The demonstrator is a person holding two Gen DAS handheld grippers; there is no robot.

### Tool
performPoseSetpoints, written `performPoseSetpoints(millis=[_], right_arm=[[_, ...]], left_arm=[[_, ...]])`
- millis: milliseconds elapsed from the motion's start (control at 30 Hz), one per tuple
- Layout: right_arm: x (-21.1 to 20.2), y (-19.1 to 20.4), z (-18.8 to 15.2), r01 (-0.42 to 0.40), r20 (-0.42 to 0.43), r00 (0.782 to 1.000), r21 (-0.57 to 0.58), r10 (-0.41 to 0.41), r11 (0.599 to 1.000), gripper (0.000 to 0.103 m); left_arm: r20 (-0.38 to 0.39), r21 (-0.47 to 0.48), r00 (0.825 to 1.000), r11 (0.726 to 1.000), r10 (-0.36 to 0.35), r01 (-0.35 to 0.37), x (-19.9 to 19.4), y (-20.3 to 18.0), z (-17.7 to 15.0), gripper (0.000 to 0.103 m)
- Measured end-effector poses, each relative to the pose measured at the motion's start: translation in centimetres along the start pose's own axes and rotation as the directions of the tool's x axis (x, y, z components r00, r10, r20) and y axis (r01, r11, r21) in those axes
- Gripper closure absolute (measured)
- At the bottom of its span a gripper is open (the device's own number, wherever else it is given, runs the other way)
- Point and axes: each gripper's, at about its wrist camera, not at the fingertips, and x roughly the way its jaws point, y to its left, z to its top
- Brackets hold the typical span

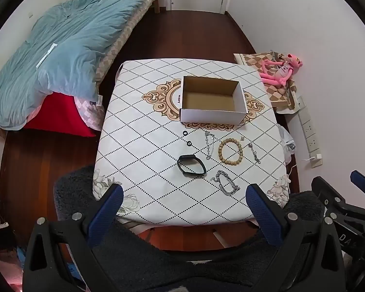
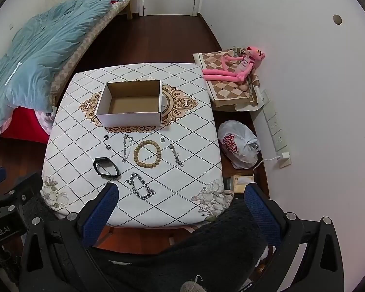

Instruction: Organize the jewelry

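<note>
An empty open cardboard box (image 1: 213,101) (image 2: 131,103) stands mid-table. In front of it lie a wooden bead bracelet (image 1: 230,150) (image 2: 147,154), a black wristband (image 1: 191,166) (image 2: 106,167), a thick silver chain bracelet (image 1: 225,183) (image 2: 141,186), two thin silver chains (image 1: 209,144) (image 1: 253,152) and two small black rings (image 1: 185,132) (image 1: 189,143). My left gripper (image 1: 185,192) is open and empty, held above the table's near edge. My right gripper (image 2: 181,192) is open and empty, above the near edge, close to the thick chain.
The small table (image 1: 138,146) has a diamond-pattern cloth. A bed with a blue duvet (image 1: 60,56) is at the left. A pink plush toy (image 2: 236,67) on a checked cushion, a tied plastic bag (image 2: 238,146) and a power strip (image 2: 275,126) are at the right wall.
</note>
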Motion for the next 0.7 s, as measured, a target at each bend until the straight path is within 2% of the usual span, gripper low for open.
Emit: performPoseSetpoints(millis=[700], right_arm=[[-0.7,-0.2,-0.07,0.007,0.017,1.0,0.003,-0.007,1.0,0.0]], left_arm=[[0.01,0.008,1.0,1.0,0.003,-0.003,-0.37,0.18,0.17,0.0]])
